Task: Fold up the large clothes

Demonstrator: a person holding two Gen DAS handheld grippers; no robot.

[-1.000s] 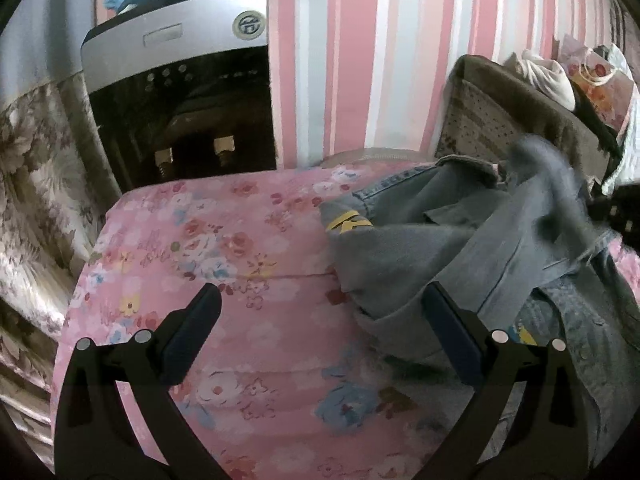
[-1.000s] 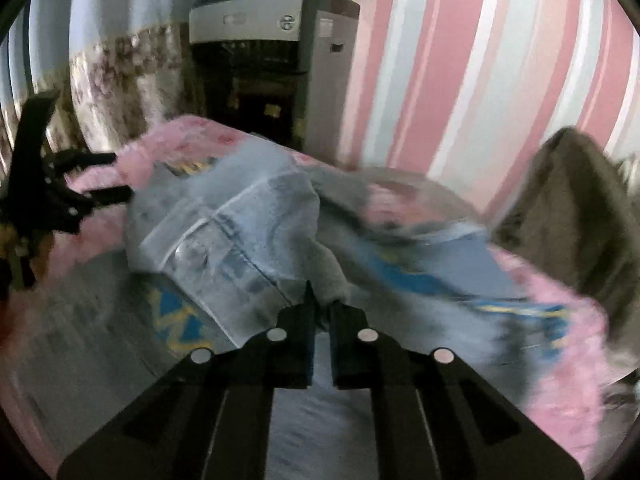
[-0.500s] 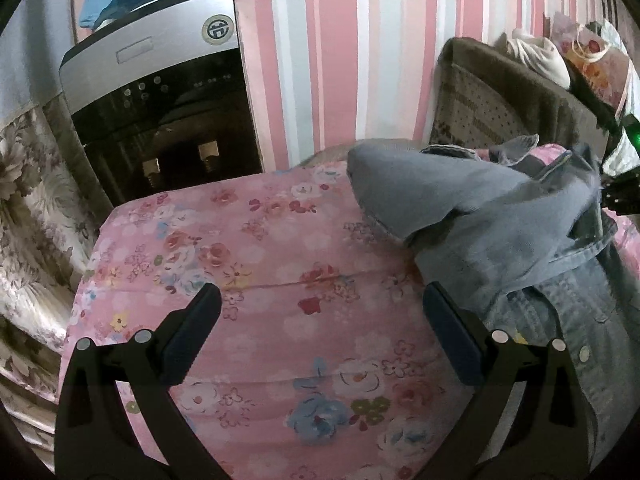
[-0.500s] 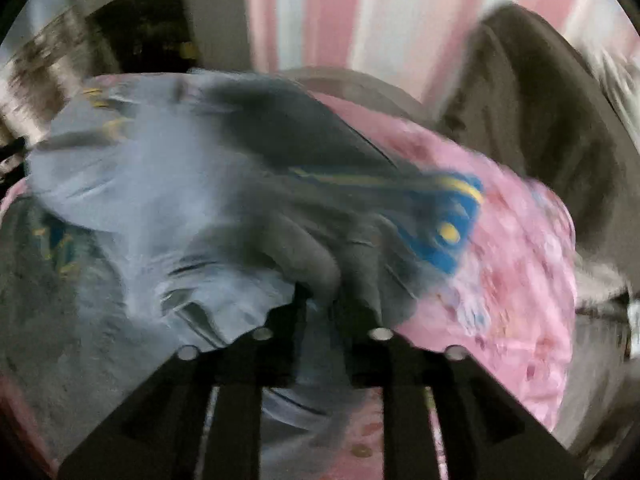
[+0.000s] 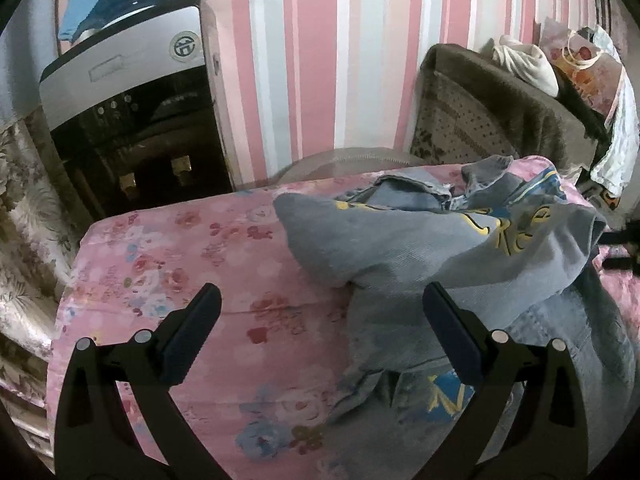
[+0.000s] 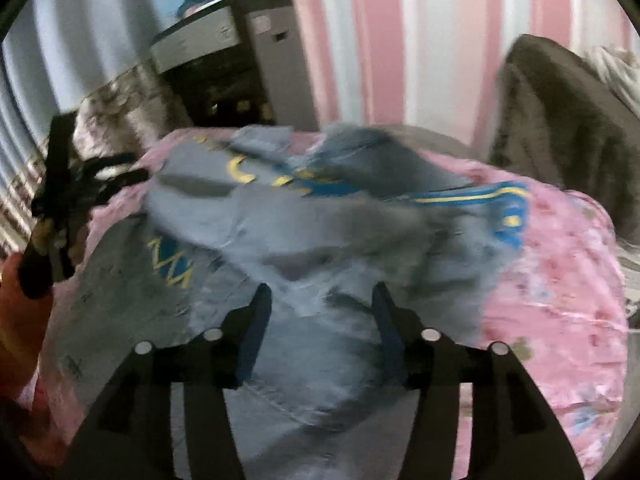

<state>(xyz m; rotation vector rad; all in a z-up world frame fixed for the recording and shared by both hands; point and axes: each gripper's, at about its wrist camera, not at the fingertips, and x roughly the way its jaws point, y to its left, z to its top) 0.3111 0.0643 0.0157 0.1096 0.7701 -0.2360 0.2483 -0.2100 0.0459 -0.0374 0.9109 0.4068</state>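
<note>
A bed covered in a pink floral quilt (image 5: 168,264) fills both views, with a striped pink wall behind it. Across the quilt's right half a grey-blue denim jacket with yellow and blue lettering (image 5: 420,248) is heaped, one panel thrown over the rest. The denim is judged heavy and fairly stiff – soft enough to crease, unlikely to slip – so it is best taken at a hem, cuff or collar seam (a doubled edge). The left gripper (image 5: 320,320) is spread wide and holds nothing. The right gripper (image 6: 320,316) has just been opening; its jaws stand apart over loose denim – nothing is pinched.
</note>
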